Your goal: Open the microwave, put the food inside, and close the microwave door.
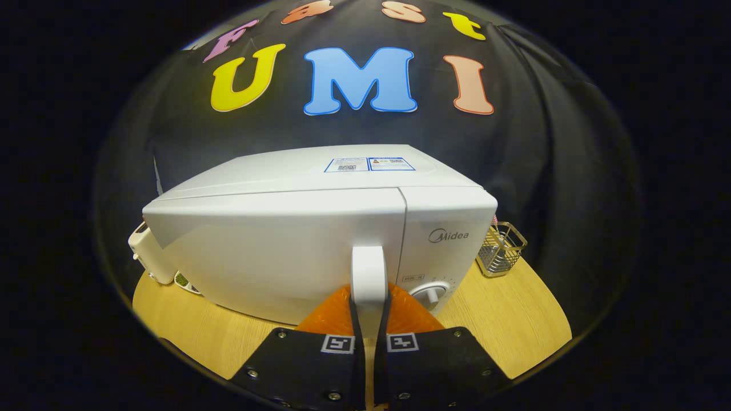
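The gripper (369, 311) has its two fingers closed on the white upright door handle (368, 274) of the microwave, one finger pressing on each side of it, with the handle standing up between the finger bodies. The handle belongs to the smooth white door (274, 251) of a boxy white microwave oven (320, 228), and the door sits flush with the front, so the oven is closed. Just beyond the fingers, to the right of the handle, is the control panel with a round white dial (431, 294). The oven rests on a light wooden tabletop (514, 319). Past its right corner stands a small square wire basket (501, 249) on the table. Tucked against the oven's left side is a cream-coloured appliance (147, 254), only partly seen. No food can be made out here.
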A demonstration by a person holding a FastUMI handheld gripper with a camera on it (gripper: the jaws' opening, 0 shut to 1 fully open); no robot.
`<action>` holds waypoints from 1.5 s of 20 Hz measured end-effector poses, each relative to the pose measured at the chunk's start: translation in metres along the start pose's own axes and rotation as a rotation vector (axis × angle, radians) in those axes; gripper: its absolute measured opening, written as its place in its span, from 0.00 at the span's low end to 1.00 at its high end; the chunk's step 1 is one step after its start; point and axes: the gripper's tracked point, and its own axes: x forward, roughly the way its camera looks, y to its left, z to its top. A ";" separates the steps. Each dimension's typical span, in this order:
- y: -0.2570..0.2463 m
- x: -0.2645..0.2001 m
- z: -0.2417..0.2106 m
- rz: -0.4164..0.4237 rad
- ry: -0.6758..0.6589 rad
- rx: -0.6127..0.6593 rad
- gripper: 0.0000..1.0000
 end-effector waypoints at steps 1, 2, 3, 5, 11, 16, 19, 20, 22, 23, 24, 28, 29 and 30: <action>0.000 -0.002 0.000 -0.003 0.000 0.000 0.06; 0.001 -0.006 -0.002 -0.004 0.005 -0.004 0.06; 0.004 -0.016 -0.007 -0.007 -0.013 -0.025 0.06; 0.007 -0.034 -0.017 -0.002 -0.028 -0.069 0.06; 0.020 -0.068 -0.037 0.021 0.025 -0.033 0.06; 0.033 -0.095 -0.052 0.054 0.070 -0.037 0.06; 0.041 -0.109 -0.061 0.067 0.107 -0.037 0.07; 0.045 -0.114 -0.063 0.072 0.116 -0.035 0.08; 0.050 -0.122 -0.068 0.080 0.133 -0.032 0.08; 0.053 -0.126 -0.072 0.083 0.140 -0.032 0.11; 0.056 -0.130 -0.073 0.086 0.145 -0.036 0.11; 0.070 -0.144 -0.083 0.112 0.175 -0.050 0.14; 0.073 -0.149 -0.086 0.123 0.181 -0.051 0.17; 0.075 -0.152 -0.088 0.125 0.186 -0.061 0.17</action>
